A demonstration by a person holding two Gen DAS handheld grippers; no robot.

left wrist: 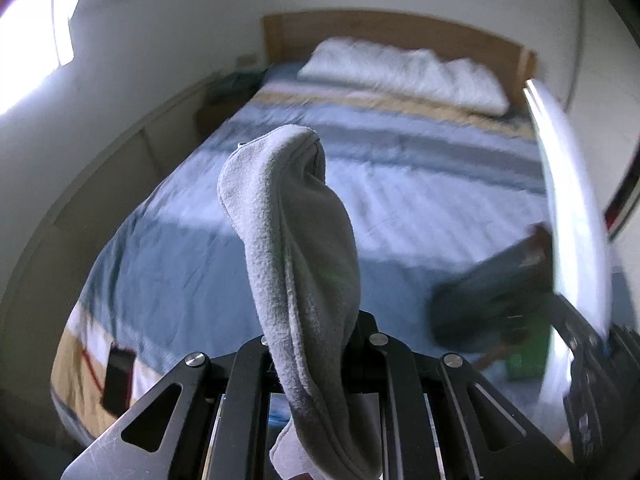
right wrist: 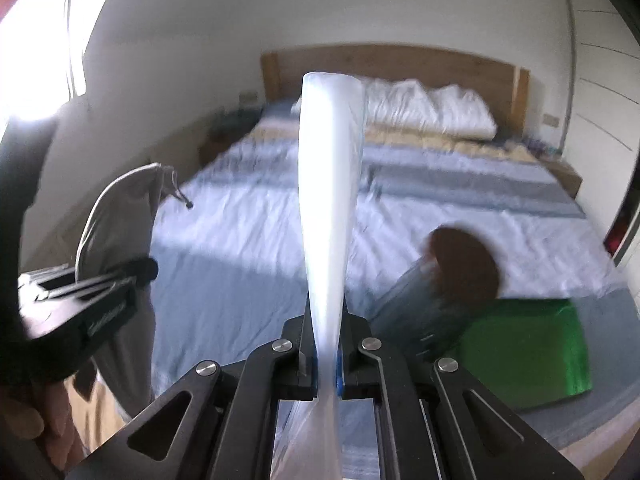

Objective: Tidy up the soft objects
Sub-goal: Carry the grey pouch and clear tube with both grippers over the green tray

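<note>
My left gripper [left wrist: 316, 336] is shut on a grey fleece bag [left wrist: 288, 220], whose fold stands up in front of the lens. In the right wrist view that left gripper [right wrist: 140, 270] shows at the left, with the grey bag [right wrist: 120, 216] and its drawstring hanging from it. My right gripper [right wrist: 326, 328] is shut on a strip of translucent white plastic bag [right wrist: 330, 184] that rises straight up between the fingers. The same plastic [left wrist: 568, 200] shows as a bright band at the right of the left wrist view. Both grippers hang well above the bed [right wrist: 240, 220].
The bed [left wrist: 400, 184] has a blue striped cover, white pillows [left wrist: 400, 68] and a wooden headboard [right wrist: 400, 64]. On its near right lie a blurred blue-grey roll with a brown end [right wrist: 448, 280] and a flat green item [right wrist: 528, 344]. A dark phone [left wrist: 120, 372] lies near left.
</note>
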